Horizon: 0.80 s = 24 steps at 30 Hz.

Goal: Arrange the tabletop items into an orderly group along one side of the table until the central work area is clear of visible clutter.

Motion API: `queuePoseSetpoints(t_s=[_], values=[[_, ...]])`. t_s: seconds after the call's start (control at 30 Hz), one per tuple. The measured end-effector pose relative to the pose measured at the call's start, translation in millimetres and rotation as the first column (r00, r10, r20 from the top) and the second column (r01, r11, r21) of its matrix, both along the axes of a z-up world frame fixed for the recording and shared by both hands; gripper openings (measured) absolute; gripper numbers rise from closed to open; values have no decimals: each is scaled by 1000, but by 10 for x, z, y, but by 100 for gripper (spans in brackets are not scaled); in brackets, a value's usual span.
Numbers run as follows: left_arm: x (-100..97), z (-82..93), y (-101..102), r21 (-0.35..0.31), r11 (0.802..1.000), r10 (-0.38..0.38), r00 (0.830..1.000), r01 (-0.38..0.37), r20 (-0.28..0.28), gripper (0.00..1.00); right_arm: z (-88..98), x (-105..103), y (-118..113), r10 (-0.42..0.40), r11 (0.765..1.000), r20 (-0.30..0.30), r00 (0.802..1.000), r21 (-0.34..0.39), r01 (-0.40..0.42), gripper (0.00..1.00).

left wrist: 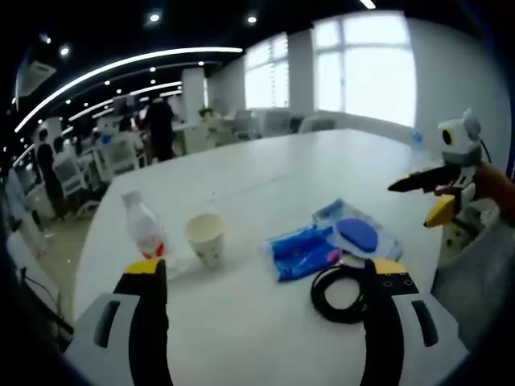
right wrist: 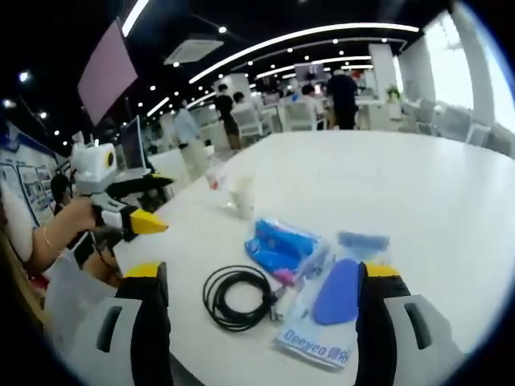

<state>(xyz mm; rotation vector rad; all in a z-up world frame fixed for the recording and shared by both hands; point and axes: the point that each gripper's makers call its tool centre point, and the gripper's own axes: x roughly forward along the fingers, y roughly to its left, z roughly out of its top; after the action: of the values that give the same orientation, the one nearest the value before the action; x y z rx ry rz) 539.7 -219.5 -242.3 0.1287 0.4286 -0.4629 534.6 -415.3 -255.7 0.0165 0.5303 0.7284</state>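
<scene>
Left gripper view: left gripper (left wrist: 261, 269) jaws apart above a white table (left wrist: 322, 161), near bottle (left wrist: 145, 227), cup (left wrist: 206, 238), cable (left wrist: 338, 291); right gripper (right wrist: 261, 273) likewise apart.

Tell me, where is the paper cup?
In the left gripper view the paper cup stands upright on the white table, between the plastic bottle and the blue packet.

The left hand-held gripper (left wrist: 261, 277) has two black jaws capped with yellow tips, rising from pale grey housings with dark oblong slots. The right hand-held gripper (right wrist: 259, 281) is built the same: black jaws, yellow tips, grey slotted housings. Seen from outside, each tool carries a white body above black jaws with a yellow tip. A thin bracelet circles the person's wrist (right wrist: 48, 238).
</scene>
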Motion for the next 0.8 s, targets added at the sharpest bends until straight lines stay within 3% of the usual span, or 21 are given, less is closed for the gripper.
queuePoseSetpoints(t_s=[0.17,0.27,0.37,0.8], values=[[-70,30,-23,-8,1000,0,1000,0,8,100,-41,187,-21,-22,1000,0,1000,-9,22,96],[-69,20,11,14,1000,11,1000,-12,17,100,-173,288,-34,-20,999,-40,999,-52,18,94],[-67,-6,53,27,999,26,1000,-26,16,100,-218,445,-6,-41,998,-30,999,-43,40,93],[-76,-102,97,25,999,42,999,-42,6,100,-617,799,237,-13,996,-51,999,-87,8,88]])
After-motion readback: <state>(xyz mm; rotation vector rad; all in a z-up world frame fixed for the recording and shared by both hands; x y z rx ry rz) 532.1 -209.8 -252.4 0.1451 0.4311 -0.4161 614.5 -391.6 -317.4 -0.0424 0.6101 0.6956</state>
